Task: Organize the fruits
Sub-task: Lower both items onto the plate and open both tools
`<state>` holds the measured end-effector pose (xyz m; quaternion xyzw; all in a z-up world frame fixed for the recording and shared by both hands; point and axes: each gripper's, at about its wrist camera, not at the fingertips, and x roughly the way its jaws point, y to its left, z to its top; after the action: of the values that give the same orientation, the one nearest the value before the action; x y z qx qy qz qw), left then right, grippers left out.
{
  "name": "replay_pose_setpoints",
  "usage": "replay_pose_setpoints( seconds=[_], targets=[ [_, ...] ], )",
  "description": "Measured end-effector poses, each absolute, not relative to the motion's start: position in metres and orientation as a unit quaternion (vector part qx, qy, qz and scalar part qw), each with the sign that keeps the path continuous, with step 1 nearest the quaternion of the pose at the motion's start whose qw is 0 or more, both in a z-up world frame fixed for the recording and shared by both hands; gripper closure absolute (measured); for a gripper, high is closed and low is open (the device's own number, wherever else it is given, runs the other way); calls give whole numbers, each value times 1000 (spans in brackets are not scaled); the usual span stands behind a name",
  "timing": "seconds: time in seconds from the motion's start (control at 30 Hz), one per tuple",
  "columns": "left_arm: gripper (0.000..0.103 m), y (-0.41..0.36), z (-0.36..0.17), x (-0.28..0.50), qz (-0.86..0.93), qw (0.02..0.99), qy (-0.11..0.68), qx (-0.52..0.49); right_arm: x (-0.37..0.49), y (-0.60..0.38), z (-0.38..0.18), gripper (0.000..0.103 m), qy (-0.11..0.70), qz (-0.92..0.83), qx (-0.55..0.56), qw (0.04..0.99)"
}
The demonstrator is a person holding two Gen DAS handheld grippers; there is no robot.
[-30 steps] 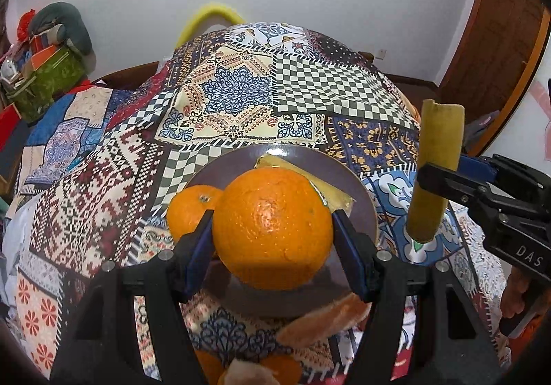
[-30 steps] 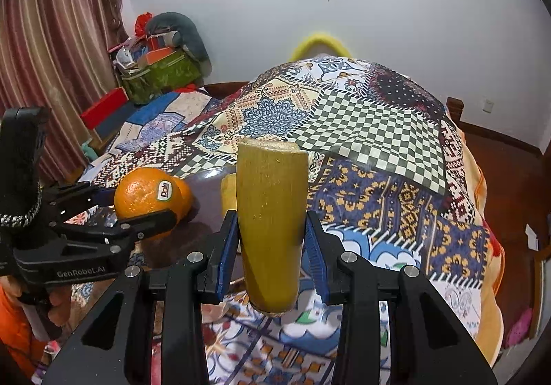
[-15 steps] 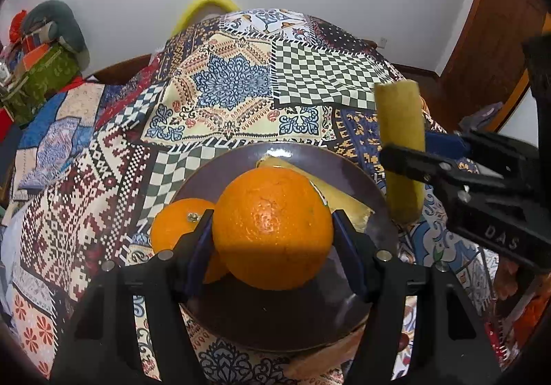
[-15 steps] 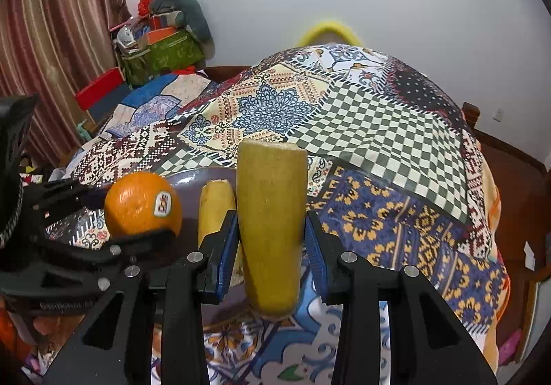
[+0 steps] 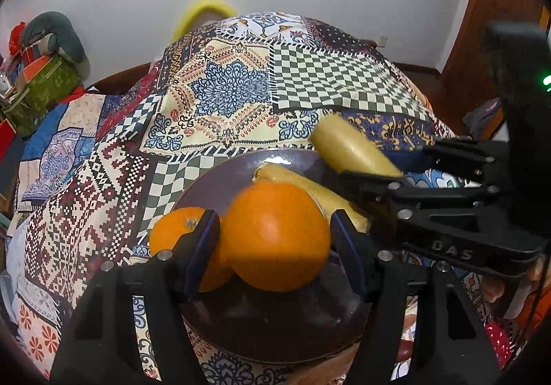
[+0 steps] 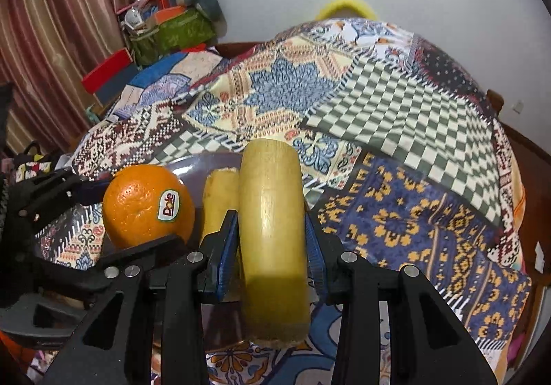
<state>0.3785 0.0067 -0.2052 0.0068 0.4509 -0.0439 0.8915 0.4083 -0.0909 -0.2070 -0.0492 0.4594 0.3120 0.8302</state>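
Observation:
My left gripper (image 5: pixel 275 250) is shut on a large orange (image 5: pixel 275 237) with a Dole sticker (image 6: pixel 167 206), just above a dark purple plate (image 5: pixel 275 330). A smaller orange (image 5: pixel 175 237) sits on the plate at its left, touching the held one. A yellow cane piece (image 5: pixel 310 188) lies on the plate behind them. My right gripper (image 6: pixel 272 247) is shut on a second yellow cane piece (image 6: pixel 272 230), held lengthwise beside the lying piece (image 6: pixel 220 199) at the plate's right edge (image 6: pixel 196 168). In the left wrist view that held piece (image 5: pixel 351 151) tilts over the plate rim.
The plate rests on a patchwork quilt (image 5: pixel 234 92) covering a bed. Bags and boxes (image 6: pixel 168 23) pile up at the far left near a striped curtain (image 6: pixel 44 40). A wooden door (image 5: pixel 499 6) stands at the right. A hand (image 5: pixel 496 292) holds the right gripper.
Both grippers came lower and closer to the plate. The right gripper swung in from the right and tipped its cane piece from upright to slanting over the plate rim. Both grips are unchanged.

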Motion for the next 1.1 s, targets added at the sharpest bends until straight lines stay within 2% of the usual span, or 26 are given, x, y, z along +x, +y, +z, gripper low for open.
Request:
replay_pose_setpoints(
  seconds=[0.27,0.63,1.1],
  targets=[
    [35,31,-202,382,-48,890,450,-61,409,-94,-207,66,461,311,-45,830],
    [35,20,-185,366,-36,901,432,-28,391,-95,-189,66,441,308,-53,842],
    [35,27,-136,312,-22,918,395,-26,334,-107,-136,66,388,299,-50,870]
  ],
)
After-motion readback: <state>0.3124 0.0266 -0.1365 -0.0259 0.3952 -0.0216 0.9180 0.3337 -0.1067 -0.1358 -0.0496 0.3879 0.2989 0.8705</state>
